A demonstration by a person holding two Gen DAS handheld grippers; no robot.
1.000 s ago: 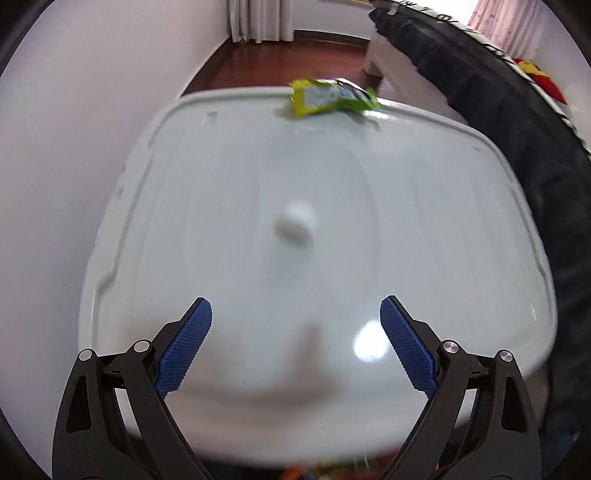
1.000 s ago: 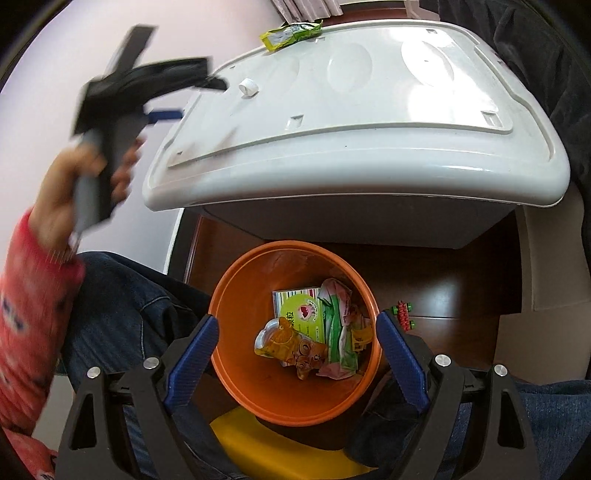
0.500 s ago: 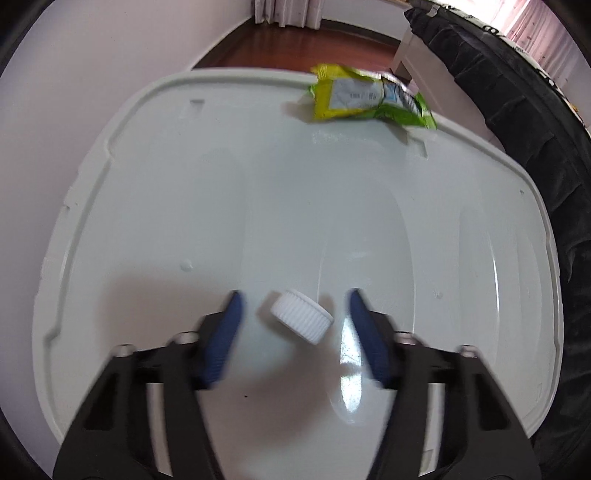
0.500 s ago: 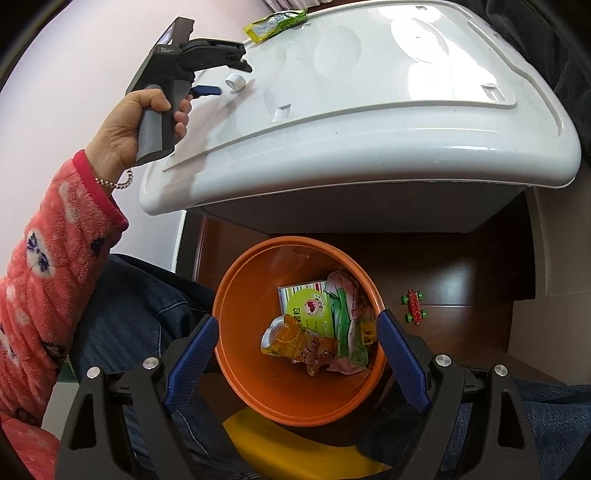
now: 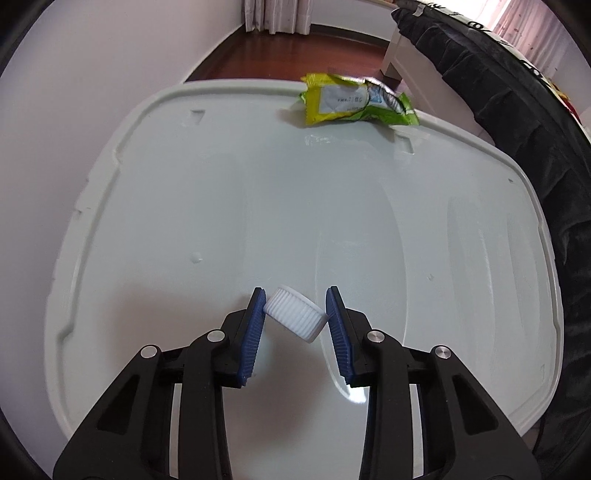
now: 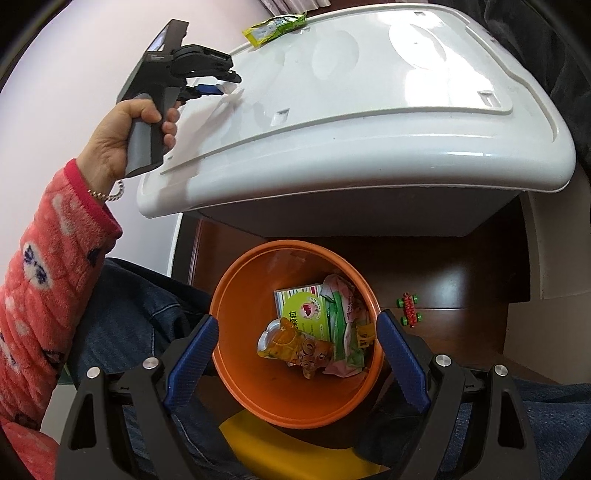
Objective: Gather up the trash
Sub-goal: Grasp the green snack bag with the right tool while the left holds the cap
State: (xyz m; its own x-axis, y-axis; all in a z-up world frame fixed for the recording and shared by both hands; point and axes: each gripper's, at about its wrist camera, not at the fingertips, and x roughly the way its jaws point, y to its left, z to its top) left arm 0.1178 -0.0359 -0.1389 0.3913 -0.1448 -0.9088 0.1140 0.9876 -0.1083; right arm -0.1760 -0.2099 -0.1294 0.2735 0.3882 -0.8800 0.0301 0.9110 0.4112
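My left gripper (image 5: pixel 295 308) is shut on a white ribbed bottle cap (image 5: pixel 294 312), held tilted between the blue pads just above the white plastic table (image 5: pixel 207 192). From the right wrist view the left gripper (image 6: pixel 225 86) shows at the table's left edge with the cap (image 6: pixel 229 87) in it. A yellow-green snack wrapper (image 5: pixel 354 100) lies at the table's far edge; it also shows in the right wrist view (image 6: pixel 275 27). My right gripper (image 6: pixel 297 339) is open and empty above an orange bin (image 6: pixel 240 332) holding several wrappers.
The bin stands on the wooden floor below the table's front edge. A small red and green toy (image 6: pixel 409 309) lies on the floor right of the bin. A dark sofa (image 5: pixel 517 122) runs along the table's right side. A yellow object (image 6: pixel 280 446) sits below the bin.
My left gripper moved forward to the cap and closed on it; the cap now sits tilted between the pads. My right gripper stayed open over the bin.
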